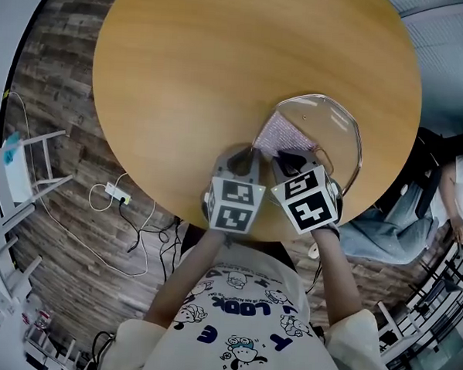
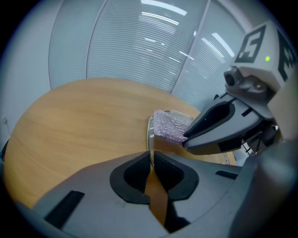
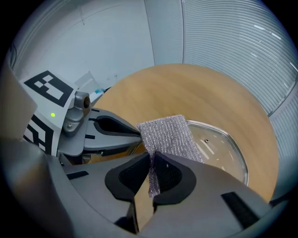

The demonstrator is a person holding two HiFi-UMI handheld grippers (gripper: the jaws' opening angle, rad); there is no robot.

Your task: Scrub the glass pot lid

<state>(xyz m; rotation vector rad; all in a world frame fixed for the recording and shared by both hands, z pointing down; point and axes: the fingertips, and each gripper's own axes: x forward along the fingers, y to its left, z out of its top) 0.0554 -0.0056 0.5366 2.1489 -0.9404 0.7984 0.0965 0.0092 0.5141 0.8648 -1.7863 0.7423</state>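
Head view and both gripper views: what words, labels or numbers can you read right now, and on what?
"LOOK": on the person's white T-shirt, upside down in the head view.
Other blue letters lower on the T-shirt: broken by folds, not readable as a word.
Marker cubes: black-and-white square patterns only, no words.
Glass pot lid and scrubbing cloth: no print visible.

Counted were one glass pot lid (image 3: 219, 144), one scrubbing cloth (image 3: 167, 132), one round desk (image 1: 183, 77), and two tongs: left tongs (image 2: 152, 158), right tongs (image 3: 152, 162).
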